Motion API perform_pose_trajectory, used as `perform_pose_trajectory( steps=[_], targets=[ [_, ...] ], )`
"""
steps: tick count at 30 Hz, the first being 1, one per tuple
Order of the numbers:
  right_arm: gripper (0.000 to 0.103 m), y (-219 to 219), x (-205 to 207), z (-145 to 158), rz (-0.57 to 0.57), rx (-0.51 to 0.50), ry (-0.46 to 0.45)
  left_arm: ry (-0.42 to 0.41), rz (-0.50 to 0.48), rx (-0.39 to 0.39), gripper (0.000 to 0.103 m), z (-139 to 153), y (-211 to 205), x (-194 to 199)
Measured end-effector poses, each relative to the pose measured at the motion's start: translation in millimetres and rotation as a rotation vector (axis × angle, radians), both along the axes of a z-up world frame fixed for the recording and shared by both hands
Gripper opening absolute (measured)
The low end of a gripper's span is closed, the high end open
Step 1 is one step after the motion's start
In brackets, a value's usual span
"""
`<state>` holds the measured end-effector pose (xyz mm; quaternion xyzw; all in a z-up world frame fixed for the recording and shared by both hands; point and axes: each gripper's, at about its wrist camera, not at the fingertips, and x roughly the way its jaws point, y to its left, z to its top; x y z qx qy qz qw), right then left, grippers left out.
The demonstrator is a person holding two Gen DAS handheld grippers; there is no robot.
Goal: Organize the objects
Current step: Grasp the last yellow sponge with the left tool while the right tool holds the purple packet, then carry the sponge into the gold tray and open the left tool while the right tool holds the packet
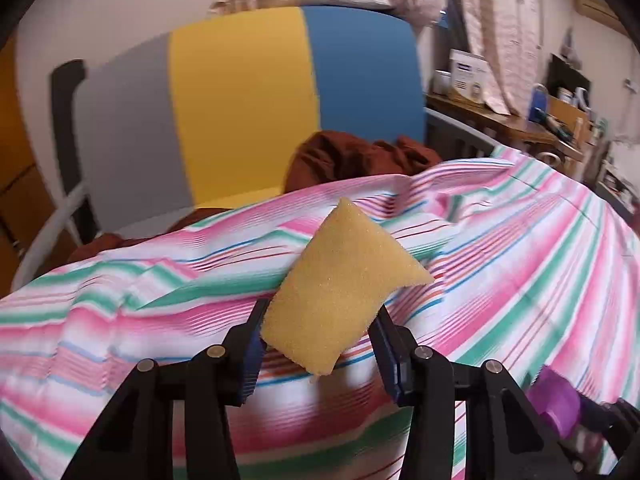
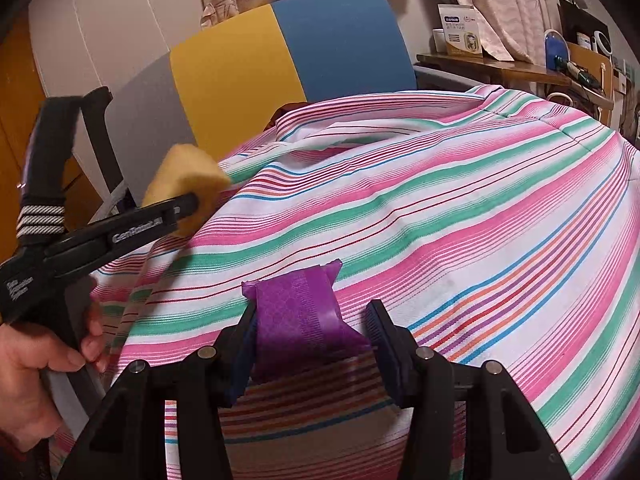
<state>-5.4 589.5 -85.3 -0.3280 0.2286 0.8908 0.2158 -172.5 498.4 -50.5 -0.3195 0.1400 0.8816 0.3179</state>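
Both tools loaded over the striped bed, nowhere to put things in view.

The striped bedspread (image 2: 440, 208) fills the scene, with a grey, yellow and blue headboard panel (image 1: 240, 100) at the far side and a cluttered wooden shelf (image 2: 500, 66) far right. My left tool (image 1: 318, 320) is clamped on a yellow sponge (image 1: 344, 284), whose long axis runs up and away from the pads, tilted to the right, clear of the bedspread. My right tool (image 2: 310, 324) is clamped on a purple packet (image 2: 298, 320), pinched at its middle so the ends flare, its long axis pointing away from me. From the right view the left tool sits to the left and farther off, my hand (image 2: 36, 364) wrapped round its handle. Both tools point downward at the bed. Neither view shows a bin or tray, so I judge the next move turns on finding one.
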Motion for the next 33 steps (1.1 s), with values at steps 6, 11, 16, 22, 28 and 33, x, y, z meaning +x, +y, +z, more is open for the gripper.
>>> perform_pose_trajectory(
  steps=[6, 11, 16, 22, 28, 33],
  targets=[
    [0.053, -1.4, 0.9, 0.6, -0.012, 0.015, -0.007, 0.04, 0.067, 0.016, 0.049, -3.4, -38.9, 25.8],
    [0.053, -3.2, 0.7, 1.8, -0.03, 0.04, -0.027, 0.027, 0.093, 0.065, 0.047, -6.1, -80.6, 59.1],
    [0.053, -8.2, 4.5, 6.3, -0.061, 0.086, -0.027, 0.005, 0.1, 0.09, 0.047, -6.7, -103.0, 89.2],
    [0.053, -21.4, 15.2, 20.1, -0.088, 0.18, 0.017, 0.019, 0.067, 0.105, 0.047, -5.7, -120.4, 125.7],
    [0.053, -27.4, 17.7, 23.8, -0.075, 0.213, 0.017, -0.05, 0.107, 0.151, 0.047, -4.3, -150.9, 138.2],
    [0.053, -31.1, 18.0, 24.3, -0.07, 0.226, 0.001, -0.099, 0.108, 0.181, 0.047, 0.8, -177.3, 157.6]
  ],
)
